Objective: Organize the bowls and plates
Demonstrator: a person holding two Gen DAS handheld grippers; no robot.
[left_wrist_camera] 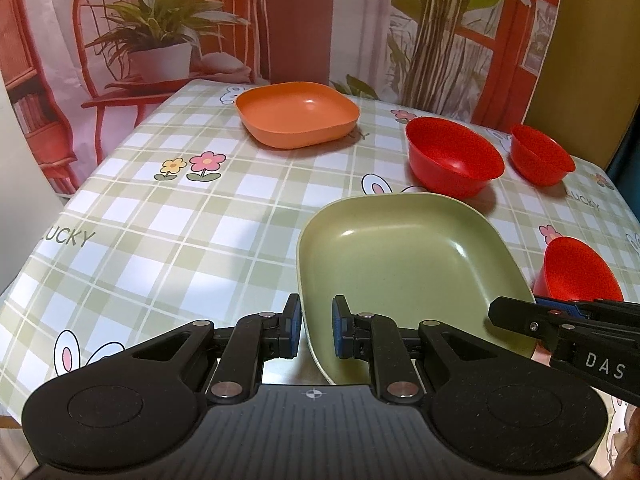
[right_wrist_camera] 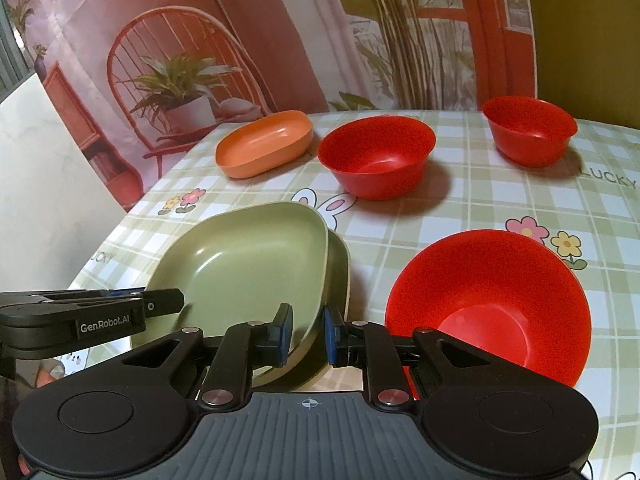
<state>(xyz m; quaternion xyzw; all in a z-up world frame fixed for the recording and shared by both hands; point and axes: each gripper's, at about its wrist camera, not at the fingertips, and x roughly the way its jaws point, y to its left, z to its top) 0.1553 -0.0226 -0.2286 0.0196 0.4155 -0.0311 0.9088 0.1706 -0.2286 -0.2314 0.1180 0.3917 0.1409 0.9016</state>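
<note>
Left wrist view: the left gripper [left_wrist_camera: 316,326] has its fingers [left_wrist_camera: 293,325] partly open astride the near rim of the green plate [left_wrist_camera: 404,260], without clear contact. The right gripper [left_wrist_camera: 560,316] enters at lower right by the same plate. Right wrist view: the right gripper [right_wrist_camera: 307,334] straddles the plate's near right edge, its fingers [right_wrist_camera: 285,332] narrowly parted; whether they pinch it cannot be told. A second green plate [right_wrist_camera: 340,268] lies beneath. An orange plate [right_wrist_camera: 264,144] and three red bowls [right_wrist_camera: 378,156] [right_wrist_camera: 530,130] [right_wrist_camera: 492,300] stand apart on the checked surface [right_wrist_camera: 460,208].
</note>
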